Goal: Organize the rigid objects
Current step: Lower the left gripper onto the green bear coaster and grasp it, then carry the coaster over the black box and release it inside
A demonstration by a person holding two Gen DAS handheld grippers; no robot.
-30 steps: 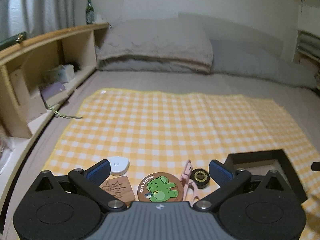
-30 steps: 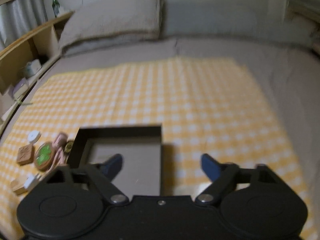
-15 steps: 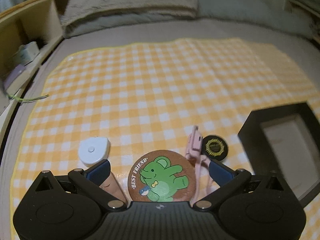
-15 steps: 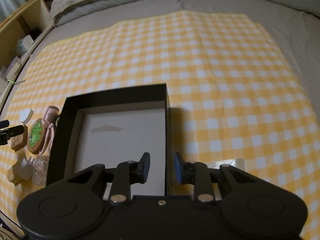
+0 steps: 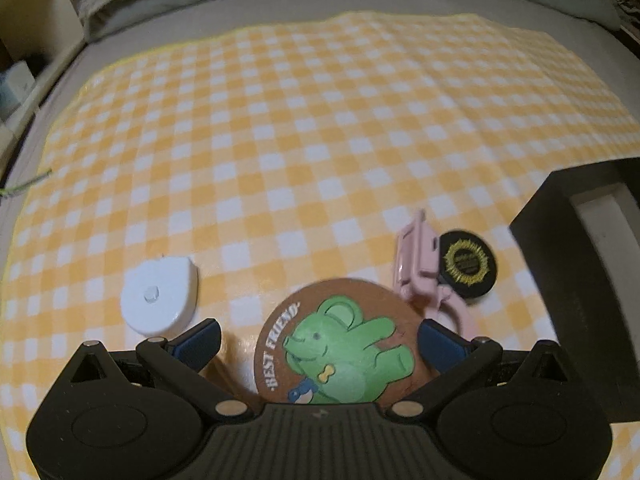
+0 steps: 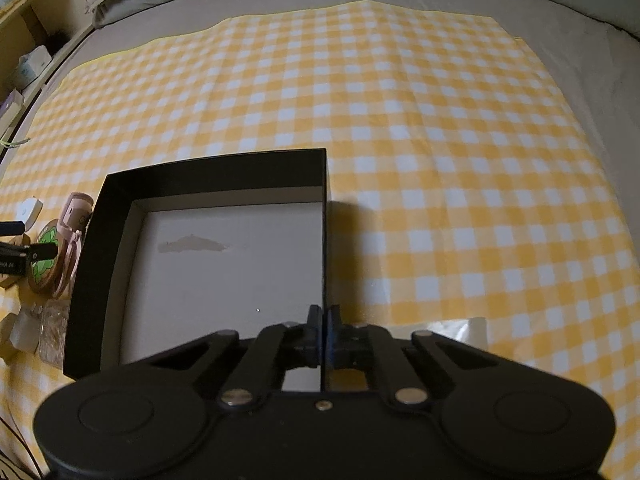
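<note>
A round brown coaster with a green bear (image 5: pixel 340 344) lies on the yellow checked cloth, right between the fingers of my open left gripper (image 5: pixel 320 340). A white puck (image 5: pixel 160 300) lies to its left, a pink clip (image 5: pixel 420 268) and a black gold-printed disc (image 5: pixel 468 264) to its right. The black open box (image 6: pixel 208 172) with a pale floor sits to the right. My right gripper (image 6: pixel 322 324) is shut on the box's right wall near its front corner. The coaster (image 6: pixel 44 256) and the pink clip (image 6: pixel 74 220) also show left of the box.
A wooden piece and a white plug (image 6: pixel 18 330) with a clear wrapper lie left of the box's front corner. A clear packet (image 6: pixel 460 328) lies right of my right gripper. Pillows and a wooden shelf unit (image 6: pixel 36 12) stand at the far edge of the bed.
My left gripper has moved forward and down over the coaster. My right gripper has closed on the box's right wall.
</note>
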